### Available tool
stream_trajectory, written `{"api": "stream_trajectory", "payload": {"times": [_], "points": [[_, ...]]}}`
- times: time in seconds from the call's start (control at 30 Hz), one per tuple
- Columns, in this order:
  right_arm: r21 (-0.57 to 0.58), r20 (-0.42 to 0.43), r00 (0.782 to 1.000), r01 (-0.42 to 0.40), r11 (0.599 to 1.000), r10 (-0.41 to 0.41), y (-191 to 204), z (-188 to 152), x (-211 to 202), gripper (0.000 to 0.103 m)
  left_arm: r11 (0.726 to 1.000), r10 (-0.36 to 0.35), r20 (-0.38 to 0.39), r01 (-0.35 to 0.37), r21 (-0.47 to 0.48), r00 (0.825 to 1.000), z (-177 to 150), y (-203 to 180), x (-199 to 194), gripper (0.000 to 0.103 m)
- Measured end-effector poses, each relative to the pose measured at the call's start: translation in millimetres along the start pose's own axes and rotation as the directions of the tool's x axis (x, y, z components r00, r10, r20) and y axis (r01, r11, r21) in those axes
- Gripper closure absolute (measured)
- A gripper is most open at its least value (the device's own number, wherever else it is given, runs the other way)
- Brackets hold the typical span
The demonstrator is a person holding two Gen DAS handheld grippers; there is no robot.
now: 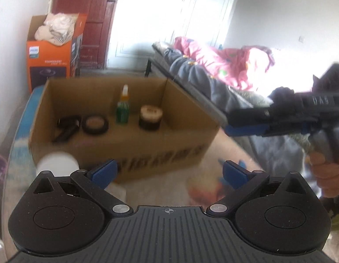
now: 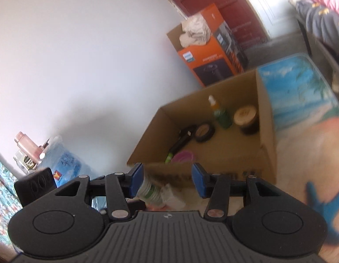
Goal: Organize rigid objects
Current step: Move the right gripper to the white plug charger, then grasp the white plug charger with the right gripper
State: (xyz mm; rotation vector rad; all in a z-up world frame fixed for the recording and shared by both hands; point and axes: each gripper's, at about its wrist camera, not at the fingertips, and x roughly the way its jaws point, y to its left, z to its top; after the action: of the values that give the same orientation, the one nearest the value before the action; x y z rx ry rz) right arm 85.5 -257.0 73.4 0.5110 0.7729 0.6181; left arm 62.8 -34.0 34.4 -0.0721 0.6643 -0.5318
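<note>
The cardboard box (image 1: pixel 116 135) stands open on the table (image 2: pixel 301 92), and inside it, against its far wall, a green bottle (image 1: pixel 122 109) stands upright between a flat round tin (image 1: pixel 95 125) and a dark jar (image 1: pixel 150 118). A pink lid (image 2: pixel 184 156) lies near the box's front wall. My left gripper (image 1: pixel 169 172) is wide and empty in front of the box. My right gripper (image 2: pixel 167 180) is also spread, holding nothing. I judge I am between placements. Next I need another loose piece: the white bottle (image 1: pixel 57 164) just outside the box's front corner looks closest.
</note>
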Motion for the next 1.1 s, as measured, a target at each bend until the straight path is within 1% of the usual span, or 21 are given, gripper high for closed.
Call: {"api": "stream_trajectory", "payload": {"times": [0.1,0.27,0.4,0.43,0.53,0.6,0.63,0.7,0.77,0.87,0.97,1.1], "points": [[0.019,-0.051,0.999,0.011,1.000,-0.010,-0.3,-17.6,30.6,0.052,0.999,0.038,-0.057,-0.038,0.004,0.998,-25.7,-0.5,14.8,0.000],[0.000,-0.112,0.993,0.042,0.999,-0.042,2.3,-40.1,77.4,0.052,0.995,0.103,-0.074,-0.104,-0.009,0.992,-47.9,3.3,35.1,0.000],[0.010,-0.142,0.989,0.034,0.999,-0.032,-0.9,-45.8,106.3,0.053,0.987,0.159,-0.049,-0.157,0.039,0.986,-53.8,3.8,44.3,0.000],[0.016,-0.149,0.988,0.032,0.999,-0.029,-2.5,-45.7,112.7,0.056,0.984,0.172,-0.041,-0.170,0.053,0.984,-54.4,3.7,46.6,0.000],[0.042,-0.164,0.986,0.019,0.999,-0.012,-9.1,-43.5,131.5,0.059,0.976,0.200,-0.018,-0.198,0.096,0.980,-55.7,2.6,54.3,0.000],[0.043,-0.178,0.984,0.020,0.999,-0.012,-11.7,-43.2,141.3,0.060,0.970,0.219,-0.013,-0.216,0.108,0.976,-57.1,3.1,59.9,0.000],[0.040,-0.186,0.983,0.019,0.999,-0.011,-12.6,-43.6,145.8,0.063,0.970,0.222,-0.013,-0.220,0.109,0.975,-60.2,4.1,61.0,0.000],[0.040,-0.205,0.979,0.019,0.999,-0.010,-14.7,-44.3,153.9,0.066,0.972,0.217,-0.015,-0.214,0.100,0.976,-60.4,7.5,64.0,0.001],[0.064,-0.211,0.977,-0.003,0.998,0.016,-18.0,-44.4,157.2,0.068,0.972,0.216,-0.017,-0.214,0.092,0.976,-61.1,11.5,65.6,0.001],[0.074,-0.221,0.975,-0.003,0.997,0.019,-19.2,-44.4,154.7,0.068,0.982,0.170,-0.013,-0.169,0.082,0.985,-60.4,13.8,64.1,0.002],[0.081,-0.226,0.974,0.008,0.997,0.010,-20.0,-46.5,147.9,0.068,0.984,0.136,-0.002,-0.135,0.116,0.991,-59.2,9.2,62.6,0.002],[0.101,-0.215,0.977,0.038,0.994,-0.015,-27.3,-47.5,134.4,0.068,0.984,0.088,-0.012,-0.085,0.157,0.996,-59.5,0.1,64.0,0.002]]}}
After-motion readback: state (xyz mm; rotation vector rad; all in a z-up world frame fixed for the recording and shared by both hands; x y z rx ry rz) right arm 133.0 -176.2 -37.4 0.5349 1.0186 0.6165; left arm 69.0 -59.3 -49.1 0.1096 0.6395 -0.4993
